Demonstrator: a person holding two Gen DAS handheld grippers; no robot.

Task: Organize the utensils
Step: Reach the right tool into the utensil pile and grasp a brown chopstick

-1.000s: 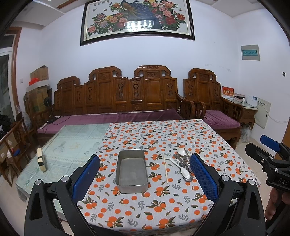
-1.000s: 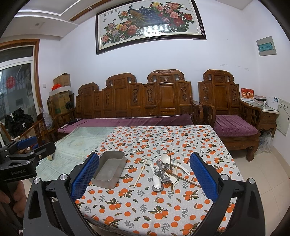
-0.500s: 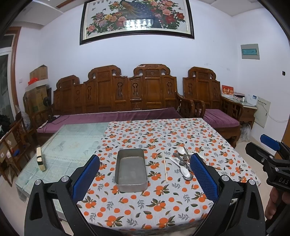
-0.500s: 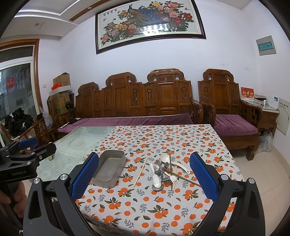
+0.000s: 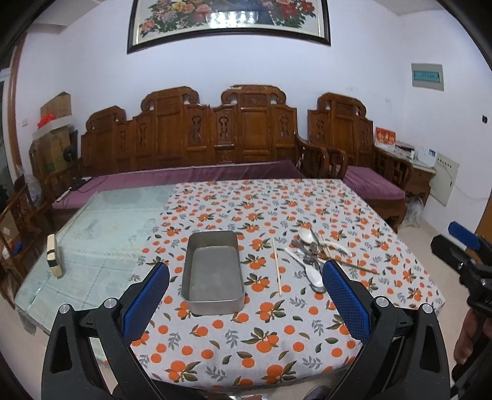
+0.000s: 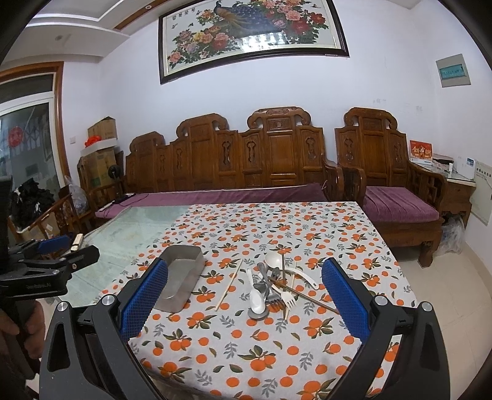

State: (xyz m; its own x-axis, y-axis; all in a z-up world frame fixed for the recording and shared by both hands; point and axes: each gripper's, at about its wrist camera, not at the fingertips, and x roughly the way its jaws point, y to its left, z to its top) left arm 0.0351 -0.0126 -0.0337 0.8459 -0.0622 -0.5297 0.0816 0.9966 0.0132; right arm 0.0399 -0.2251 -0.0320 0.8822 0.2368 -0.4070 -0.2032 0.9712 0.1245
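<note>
One rectangular steel tray [image 5: 212, 275] sat on the orange-print tablecloth [image 5: 276, 332]; at its three o'clock lay one loose wooden chopstick [image 5: 276, 266], then a tangled pile of spoons and forks [image 6: 270, 287]. Both left gripper [image 5: 246, 295] and right gripper [image 6: 244, 295] hung spread wide, holding nothing.

Soft, even daylight fills the room, brightest at the window [image 6: 27, 144] on the far left of the right wrist view. White glare streaks the glass of the framed painting [image 6: 252, 30] [image 5: 229, 20]. The table [image 5: 101, 227] shows a pale sheen on its bare glass left side, and shadows on it are faint. Fisheye bending curves walls and sofa, with black vignetting in every corner. The left view looks slightly softer, perhaps from motion.
</note>
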